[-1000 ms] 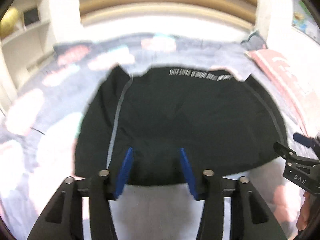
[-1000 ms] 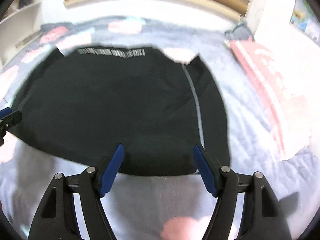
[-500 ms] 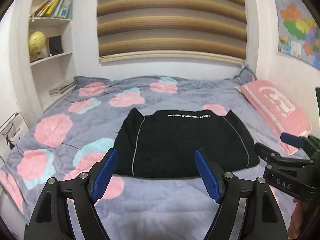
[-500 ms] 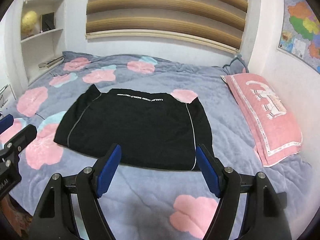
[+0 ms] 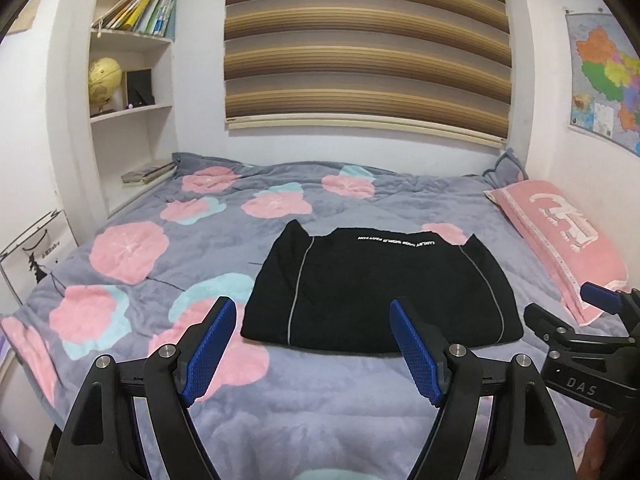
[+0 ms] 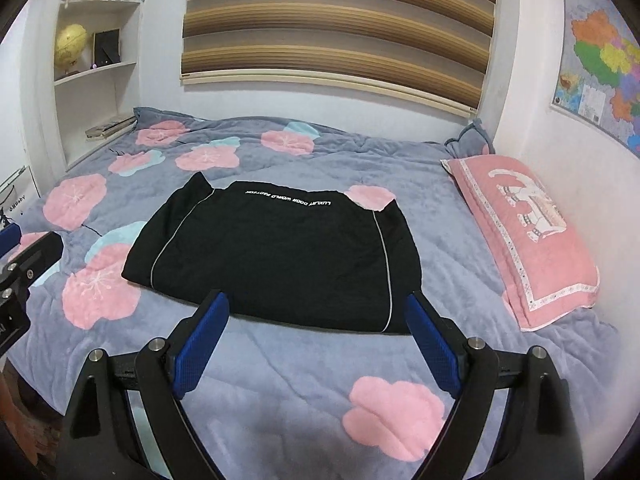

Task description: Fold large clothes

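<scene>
With the left claw spread empty and the right claw opening on nothing, we square the seemingly folded black garment on the bed.

the folded black cloth garment looks matt and smooth, with thin pale piping and white printed lettering. under it, the grey plush bedspread with pink flowers has a soft, fuzzy nap. the pink woven pillow cover seems towel-like. the left gripper and right gripper have matt black plastic arms, shiny metal pins and blue pads with a fine ribbed grain. the brown striped window blind has a slight sheen.
</scene>
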`<state>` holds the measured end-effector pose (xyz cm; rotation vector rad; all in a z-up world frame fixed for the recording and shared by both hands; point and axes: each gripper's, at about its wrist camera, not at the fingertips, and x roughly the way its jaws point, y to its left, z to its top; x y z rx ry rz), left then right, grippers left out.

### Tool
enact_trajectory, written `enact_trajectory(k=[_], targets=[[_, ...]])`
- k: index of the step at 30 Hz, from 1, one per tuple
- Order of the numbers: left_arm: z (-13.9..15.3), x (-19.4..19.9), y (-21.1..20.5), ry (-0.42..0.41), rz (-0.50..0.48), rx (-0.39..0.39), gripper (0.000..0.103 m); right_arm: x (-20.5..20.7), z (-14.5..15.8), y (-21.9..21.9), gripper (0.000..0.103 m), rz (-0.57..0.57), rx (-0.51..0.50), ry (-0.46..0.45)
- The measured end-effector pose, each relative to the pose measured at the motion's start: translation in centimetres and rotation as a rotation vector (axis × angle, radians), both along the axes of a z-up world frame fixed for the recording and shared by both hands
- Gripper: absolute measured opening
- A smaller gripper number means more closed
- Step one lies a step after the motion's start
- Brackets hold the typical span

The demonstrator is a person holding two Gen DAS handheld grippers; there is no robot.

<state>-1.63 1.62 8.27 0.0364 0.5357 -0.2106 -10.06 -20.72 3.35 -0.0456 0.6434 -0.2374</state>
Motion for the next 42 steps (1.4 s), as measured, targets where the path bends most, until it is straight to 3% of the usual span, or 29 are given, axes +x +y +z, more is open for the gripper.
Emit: enact_trajectory(k=[27, 42], targets=[[-0.1, -0.4, -0.9, 0.025, 0.018, 0.016, 0.08, -1.0, -0.8, -1.4, 0.091, -0.003, 0.065, 0.012], [-1.8, 1.4, -0.8, 0.117, 0.046, 0.002, 0.08, -0.2, -1.8, -1.4, 0.091, 0.0, 0.085, 0.04]])
